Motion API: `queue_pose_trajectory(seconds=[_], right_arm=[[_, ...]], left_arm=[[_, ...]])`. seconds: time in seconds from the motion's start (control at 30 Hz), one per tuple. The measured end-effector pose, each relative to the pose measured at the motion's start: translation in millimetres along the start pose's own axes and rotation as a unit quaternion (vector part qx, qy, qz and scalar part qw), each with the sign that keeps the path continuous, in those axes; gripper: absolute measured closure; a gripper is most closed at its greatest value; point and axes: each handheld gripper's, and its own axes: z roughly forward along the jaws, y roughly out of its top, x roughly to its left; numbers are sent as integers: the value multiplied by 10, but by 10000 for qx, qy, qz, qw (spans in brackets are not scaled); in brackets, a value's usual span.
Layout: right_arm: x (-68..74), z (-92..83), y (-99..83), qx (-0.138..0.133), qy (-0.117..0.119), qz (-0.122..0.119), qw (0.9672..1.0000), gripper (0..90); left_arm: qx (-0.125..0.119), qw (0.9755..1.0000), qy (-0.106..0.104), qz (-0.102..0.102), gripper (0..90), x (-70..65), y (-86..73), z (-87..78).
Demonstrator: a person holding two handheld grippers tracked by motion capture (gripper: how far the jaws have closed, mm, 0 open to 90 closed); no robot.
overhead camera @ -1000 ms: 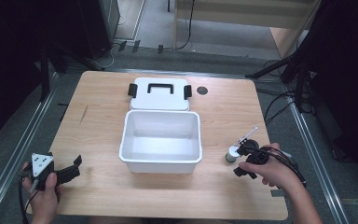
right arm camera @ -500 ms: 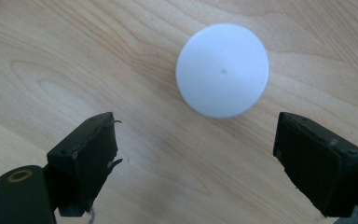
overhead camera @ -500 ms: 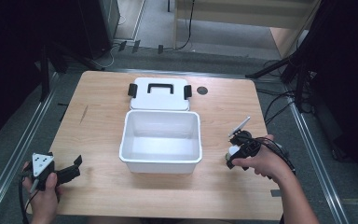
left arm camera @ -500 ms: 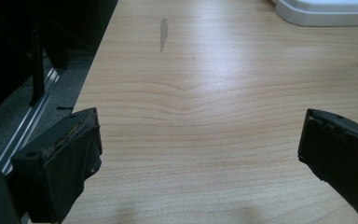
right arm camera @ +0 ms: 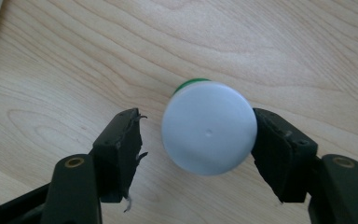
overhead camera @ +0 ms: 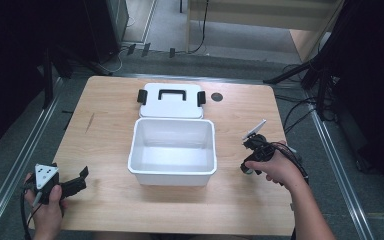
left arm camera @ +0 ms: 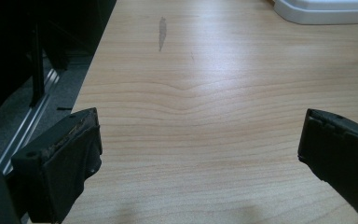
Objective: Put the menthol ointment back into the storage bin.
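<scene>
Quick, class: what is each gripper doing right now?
Left gripper: open, nothing between its jaws.
Right gripper: jaws just been closing around the white-capped bottle; one pad touches, a gap remains.

Left gripper [overhead camera: 82, 178]: black body, grey three-cornered plate with dark holes, trailing black cable. Right gripper [right arm camera: 198, 140]: black jaws, frayed pads, brass-coloured screws. Forearms bare, no sleeves.
</scene>
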Motion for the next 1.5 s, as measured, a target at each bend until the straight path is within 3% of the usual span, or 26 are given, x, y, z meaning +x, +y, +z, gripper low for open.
queue_pose_trajectory(seconds=[0.2,0.3,0.7,1.5], right_arm=[[13,81,44,126,-97,-11,9999,437],[7,97,52,162,-124,-17,9998,511],[36,19,63,226,115,-307,9992,515],[223,-662,280,37,344,-767,9965,516]], left_arm=[[5,10000,-17,-7,1,5,0,1],[10,10000,-31,-15,1,12,1,2],[-1,10000,-58,-70,1,23,0,-3],[-26,10000,-58,-34,1,13,-1,-1]])
